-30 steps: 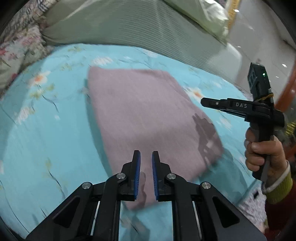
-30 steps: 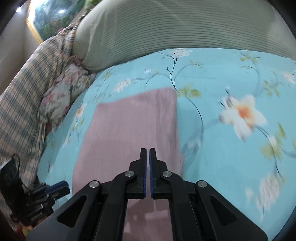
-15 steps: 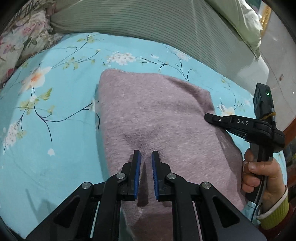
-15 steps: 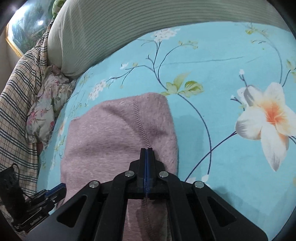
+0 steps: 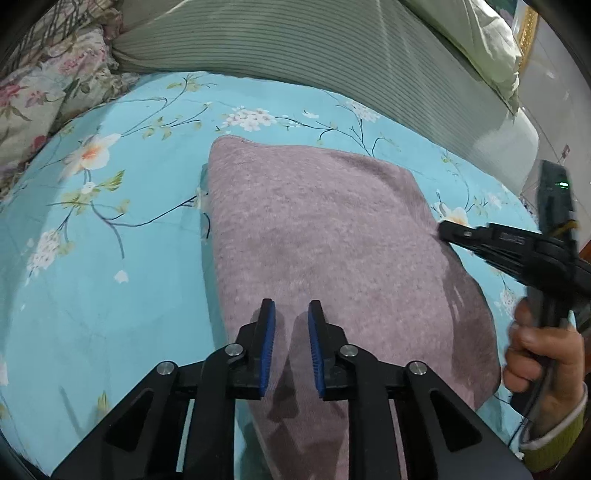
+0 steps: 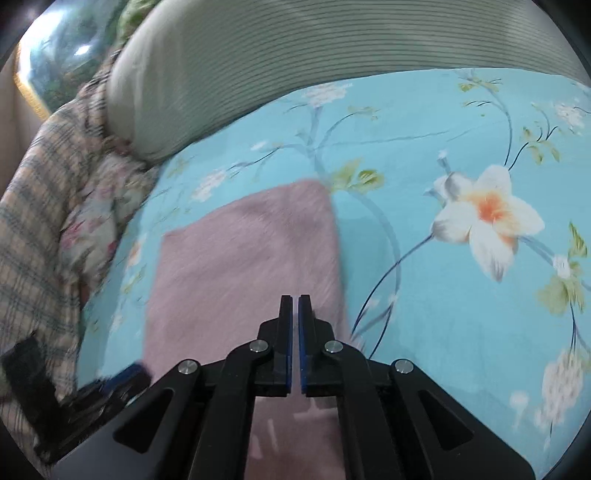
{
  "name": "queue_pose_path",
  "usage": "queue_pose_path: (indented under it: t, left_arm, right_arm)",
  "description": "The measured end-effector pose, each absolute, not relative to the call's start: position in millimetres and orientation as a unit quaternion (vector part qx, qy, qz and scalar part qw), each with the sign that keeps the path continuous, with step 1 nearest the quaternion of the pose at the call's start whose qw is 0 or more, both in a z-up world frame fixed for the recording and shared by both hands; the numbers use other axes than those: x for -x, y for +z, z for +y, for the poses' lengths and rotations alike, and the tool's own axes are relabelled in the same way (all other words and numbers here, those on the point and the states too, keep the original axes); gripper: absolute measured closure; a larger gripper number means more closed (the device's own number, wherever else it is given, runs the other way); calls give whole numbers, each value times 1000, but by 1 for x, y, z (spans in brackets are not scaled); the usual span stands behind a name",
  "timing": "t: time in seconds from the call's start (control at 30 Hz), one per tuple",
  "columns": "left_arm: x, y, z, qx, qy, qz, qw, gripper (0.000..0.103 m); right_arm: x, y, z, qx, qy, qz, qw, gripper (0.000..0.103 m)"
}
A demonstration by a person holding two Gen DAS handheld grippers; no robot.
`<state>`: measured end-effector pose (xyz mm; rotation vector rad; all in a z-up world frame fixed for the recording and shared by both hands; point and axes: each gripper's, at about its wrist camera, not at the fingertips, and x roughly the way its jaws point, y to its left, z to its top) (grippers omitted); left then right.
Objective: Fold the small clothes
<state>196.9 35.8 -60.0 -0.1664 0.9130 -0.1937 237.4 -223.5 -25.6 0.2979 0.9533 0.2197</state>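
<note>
A folded mauve knit garment (image 5: 314, 236) lies flat on the turquoise floral bedsheet (image 5: 110, 258). My left gripper (image 5: 291, 308) hovers over its near part; its jaws are opening, with a small gap and only the cloth below them, nothing pinched. My right gripper (image 6: 294, 301) is shut with nothing between its pads, above the garment (image 6: 240, 258) near its right edge. In the left wrist view the right gripper (image 5: 448, 230) reaches in from the right, its tip at the garment's right border, held by a hand (image 5: 543, 354). The left gripper (image 6: 118, 376) shows blurred at the lower left of the right wrist view.
A long grey-green ribbed bolster (image 5: 314, 48) runs along the back of the bed. A floral pillow (image 5: 40, 92) and a plaid blanket (image 6: 33, 229) lie at the left. A pale pillow (image 5: 476, 37) and a gilt frame (image 5: 528, 26) are at the far right.
The left gripper has moved in over the garment and its jaws have widened a little. The right gripper dipped close to the cloth, then drew back; it stays shut.
</note>
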Motion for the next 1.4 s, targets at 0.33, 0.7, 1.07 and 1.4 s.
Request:
queue_pose_path:
  t: [0.33, 0.7, 1.07, 1.4]
  left_arm:
    - [-157, -59, 20, 35, -84, 426, 900, 61]
    - [-108, -47, 35, 26, -76, 409, 909, 32]
    - [-60, -70, 48, 9, -47, 433, 900, 20]
    - [-30, -85, 44, -12, -35, 449, 893, 20]
  right_arm:
    - [-191, -42, -225, -121, 101, 471, 868, 99]
    - [-121, -11, -221, -97, 113, 438, 886, 40]
    - [-64, -22, -214, -66, 103, 445, 887, 40]
    - [-32, -35, -198, -8, 107, 462, 880, 33]
